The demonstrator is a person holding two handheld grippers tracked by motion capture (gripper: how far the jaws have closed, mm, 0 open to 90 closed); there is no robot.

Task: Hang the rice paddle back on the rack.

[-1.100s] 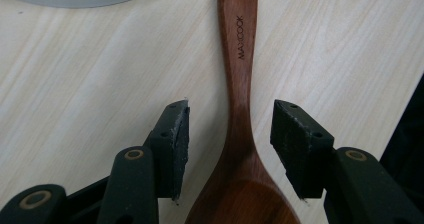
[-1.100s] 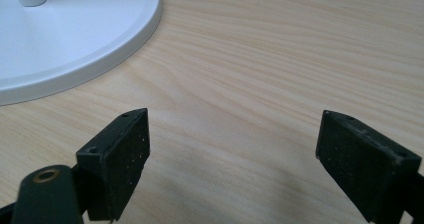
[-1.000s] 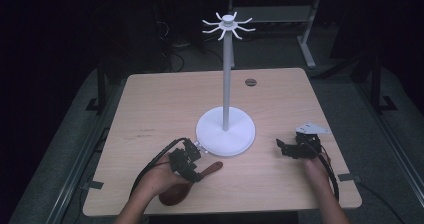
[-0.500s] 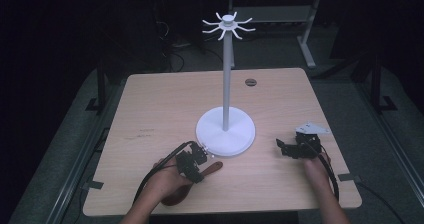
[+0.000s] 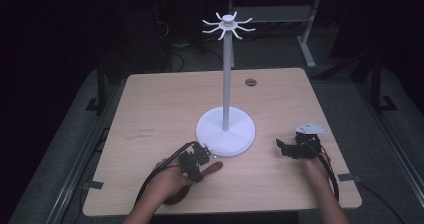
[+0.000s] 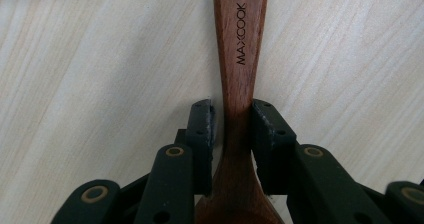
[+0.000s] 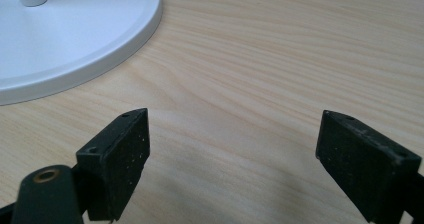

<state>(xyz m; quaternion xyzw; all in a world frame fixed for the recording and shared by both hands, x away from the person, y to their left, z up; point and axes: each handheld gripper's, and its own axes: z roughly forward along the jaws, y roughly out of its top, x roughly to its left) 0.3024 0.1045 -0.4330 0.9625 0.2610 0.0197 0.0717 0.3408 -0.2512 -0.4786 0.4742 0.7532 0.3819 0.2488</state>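
Observation:
A dark wooden spoon (image 6: 241,44) marked MAXCOOK lies flat on the table near the front edge, seen in the high view as the spoon (image 5: 212,169). My left gripper (image 6: 233,114) has its jaws around the spoon's narrow neck; the right pad touches the wood and the left pad is a sliver off it. In the high view the left gripper (image 5: 200,159) sits just in front of the white stand's base (image 5: 225,131). My right gripper (image 7: 232,149) stands wide open over bare wood, right of the base, with nothing between its jaws; it is the right gripper (image 5: 284,149) in the high view.
The white stand has a tall pole topped by a ring of hooks (image 5: 228,25). Its round base (image 7: 75,29) lies close to both grippers. A small dark hole (image 5: 250,82) marks the table's far side. Dark floor surrounds the table (image 5: 150,109).
My left gripper has slid to the right along the spoon toward the stand's base, and the hand now covers the spoon's bowl. The right gripper has stayed put.

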